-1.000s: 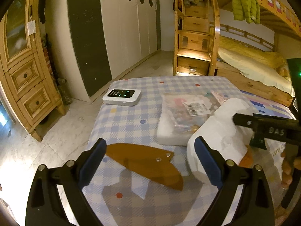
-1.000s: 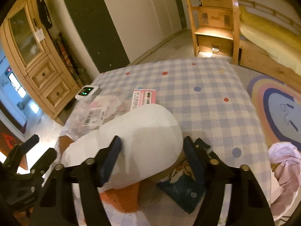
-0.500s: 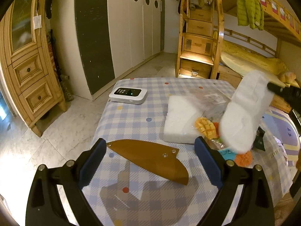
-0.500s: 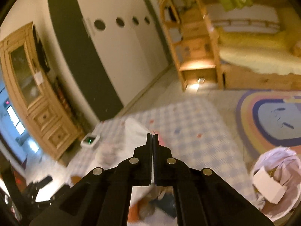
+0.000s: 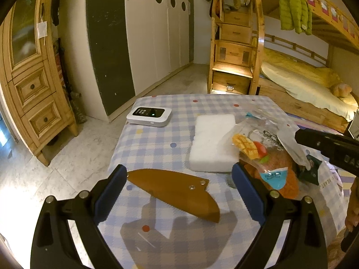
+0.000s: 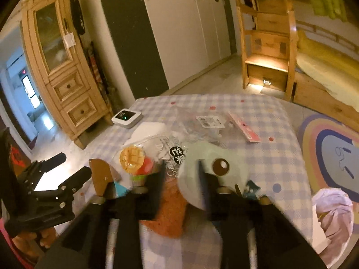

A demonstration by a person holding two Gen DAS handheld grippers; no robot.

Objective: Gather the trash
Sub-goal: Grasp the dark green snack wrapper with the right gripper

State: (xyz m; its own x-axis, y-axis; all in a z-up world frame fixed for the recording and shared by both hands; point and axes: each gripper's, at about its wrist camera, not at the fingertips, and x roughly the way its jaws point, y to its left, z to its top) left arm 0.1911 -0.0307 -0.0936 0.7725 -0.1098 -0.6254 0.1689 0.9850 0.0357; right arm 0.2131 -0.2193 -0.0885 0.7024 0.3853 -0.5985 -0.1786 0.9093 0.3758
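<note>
A checked table [image 5: 157, 139] holds trash: a mango snack wrapper [image 5: 253, 148] [image 6: 139, 159], an orange bag [image 5: 278, 170] [image 6: 172, 210], a clear plastic bag [image 6: 202, 125], a dark packet [image 5: 310, 170], a white foam block [image 5: 213, 143] and a brown leather sheath [image 5: 177, 192]. My left gripper [image 5: 179, 192] is open and empty over the sheath. My right gripper [image 6: 181, 186] is open above the wrappers, next to a pale round piece with a brown dot [image 6: 213, 170]. Its arm [image 5: 327, 145] shows in the left wrist view.
A white device with a screen [image 5: 149, 114] [image 6: 126, 117] lies at the table's far left. A pink card [image 6: 244, 129] lies on the far side. A lined bin [image 6: 332, 219] stands on the floor at the right, by a rainbow rug [image 6: 332, 143]. Bunk bed and cabinets stand behind.
The white foam piece that my right gripper carried toward the bin is gone from it. The right gripper has opened and come back over the wrappers. The left gripper stays put.
</note>
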